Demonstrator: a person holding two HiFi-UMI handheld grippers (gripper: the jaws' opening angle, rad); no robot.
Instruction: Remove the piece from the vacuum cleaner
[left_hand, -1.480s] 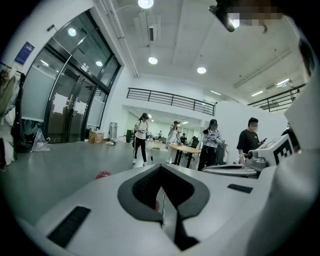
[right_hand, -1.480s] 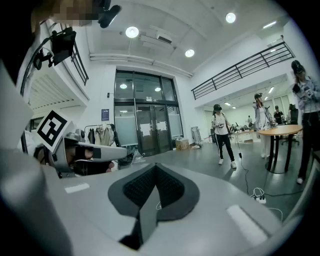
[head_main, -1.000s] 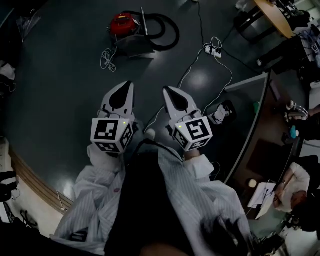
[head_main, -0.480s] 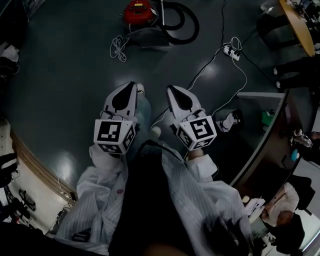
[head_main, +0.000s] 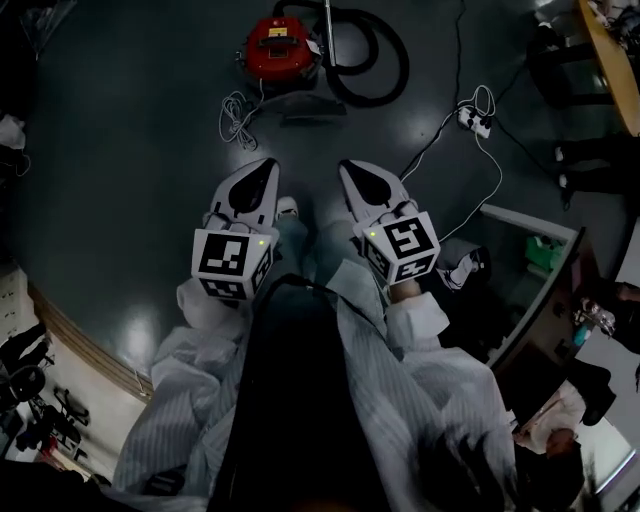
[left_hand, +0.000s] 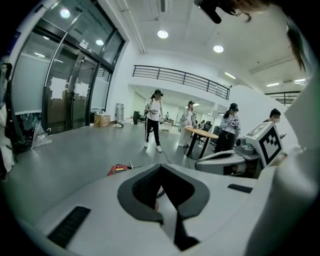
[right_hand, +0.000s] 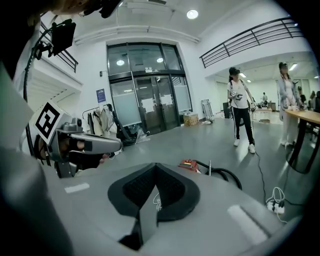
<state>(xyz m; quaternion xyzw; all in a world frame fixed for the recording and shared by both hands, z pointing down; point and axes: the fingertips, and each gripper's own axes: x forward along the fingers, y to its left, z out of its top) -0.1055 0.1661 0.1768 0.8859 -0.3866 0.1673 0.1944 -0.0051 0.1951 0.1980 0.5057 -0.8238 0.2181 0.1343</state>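
Far ahead on the dark floor (head_main: 120, 150) lies the red canister vacuum cleaner (head_main: 280, 45), well apart from the left gripper (head_main: 262, 172) and right gripper (head_main: 352, 172), both closed and empty. Only the gripper views show the black balcony railing (left_hand: 180, 77).

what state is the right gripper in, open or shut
Shut. The right gripper shows its jaws meeting at the tip in its own view, nothing between them; the vacuum cleaner lies ahead.
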